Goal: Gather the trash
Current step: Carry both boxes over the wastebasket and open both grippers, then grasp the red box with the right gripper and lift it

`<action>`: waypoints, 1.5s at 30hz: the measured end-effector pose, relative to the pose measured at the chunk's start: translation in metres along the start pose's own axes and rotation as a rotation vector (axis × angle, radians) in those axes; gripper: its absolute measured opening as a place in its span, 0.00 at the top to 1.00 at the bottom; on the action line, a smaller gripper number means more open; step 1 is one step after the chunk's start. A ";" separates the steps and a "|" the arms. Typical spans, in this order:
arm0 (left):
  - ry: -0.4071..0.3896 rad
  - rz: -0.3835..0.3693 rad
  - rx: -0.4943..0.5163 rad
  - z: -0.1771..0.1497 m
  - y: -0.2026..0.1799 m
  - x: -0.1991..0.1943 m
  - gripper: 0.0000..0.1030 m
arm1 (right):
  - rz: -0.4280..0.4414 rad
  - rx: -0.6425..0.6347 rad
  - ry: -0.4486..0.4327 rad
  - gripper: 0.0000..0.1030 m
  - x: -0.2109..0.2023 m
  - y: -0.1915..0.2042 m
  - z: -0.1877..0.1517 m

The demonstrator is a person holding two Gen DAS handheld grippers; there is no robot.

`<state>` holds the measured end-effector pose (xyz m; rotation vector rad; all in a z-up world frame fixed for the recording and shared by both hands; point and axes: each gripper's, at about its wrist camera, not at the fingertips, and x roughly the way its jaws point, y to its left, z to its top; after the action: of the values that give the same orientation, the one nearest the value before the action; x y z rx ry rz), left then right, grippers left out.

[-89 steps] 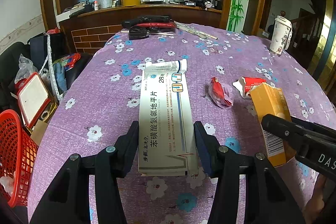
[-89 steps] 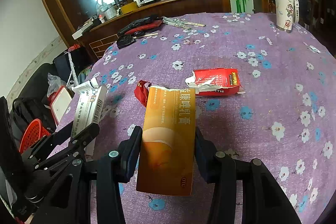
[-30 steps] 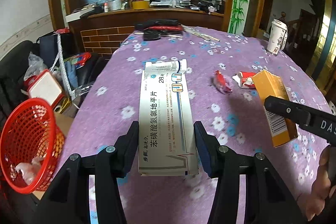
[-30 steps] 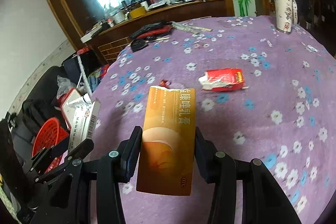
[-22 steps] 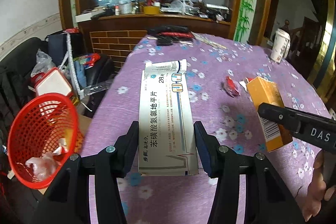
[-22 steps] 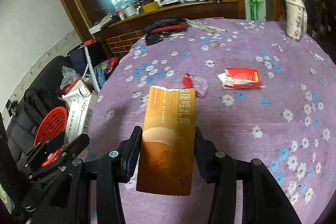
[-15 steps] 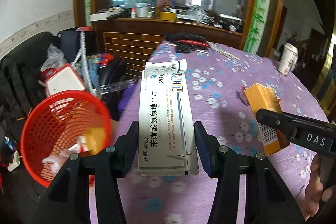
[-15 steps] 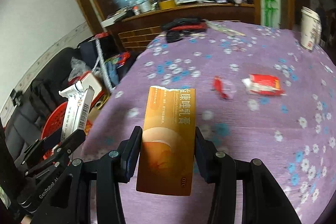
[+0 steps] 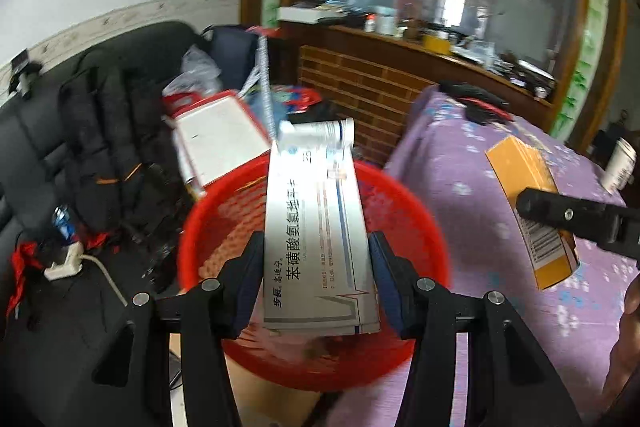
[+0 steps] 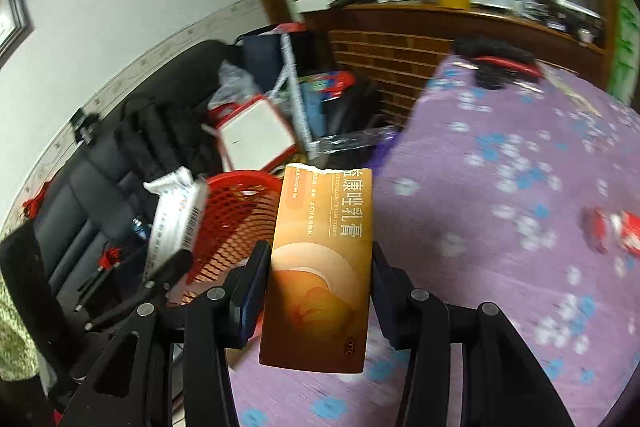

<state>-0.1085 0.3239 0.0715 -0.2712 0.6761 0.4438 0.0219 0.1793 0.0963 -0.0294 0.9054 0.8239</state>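
Note:
My left gripper [image 9: 316,267] is shut on a white medicine box [image 9: 316,227] and holds it right above the red mesh basket [image 9: 400,359] that stands on the floor left of the table. My right gripper [image 10: 318,287] is shut on an orange medicine box [image 10: 320,259] over the table's left edge, next to the basket [image 10: 236,227]. The orange box also shows in the left wrist view [image 9: 528,211], and the white box in the right wrist view [image 10: 176,223]. A red torn carton [image 10: 616,231] lies on the purple flowered tablecloth [image 10: 500,187].
A black sofa [image 9: 80,131] with bags and a white-and-red board [image 9: 216,143] is left of the basket. A power strip [image 9: 64,267] with a cable lies on the floor. A brick-fronted wooden counter [image 9: 360,83] stands behind. A paper cup [image 9: 620,163] is at the table's far right.
Both grippers have swung left off the table with their boxes. The white box went from over the tablecloth to above the red basket; the orange box now hangs at the table's left edge.

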 end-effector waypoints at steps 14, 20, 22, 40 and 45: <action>-0.021 0.027 -0.034 0.003 0.015 0.001 0.41 | 0.081 0.077 0.001 0.47 0.010 -0.028 -0.003; -0.041 -0.037 0.058 0.009 -0.038 -0.012 0.40 | 0.000 0.215 -0.052 0.47 -0.045 -0.106 -0.026; -0.038 -0.065 0.098 0.010 -0.061 -0.014 0.39 | -0.025 0.269 -0.075 0.47 -0.067 -0.136 -0.033; 0.103 -0.311 0.358 -0.002 -0.249 0.010 0.39 | -0.181 0.963 -0.138 0.45 -0.130 -0.397 -0.080; 0.128 -0.324 0.388 -0.004 -0.270 0.020 0.39 | -0.161 0.966 -0.135 0.51 -0.111 -0.409 -0.071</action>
<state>0.0323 0.0933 0.0819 -0.0378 0.8113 -0.0186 0.1989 -0.2017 0.0042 0.7758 1.0775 0.1747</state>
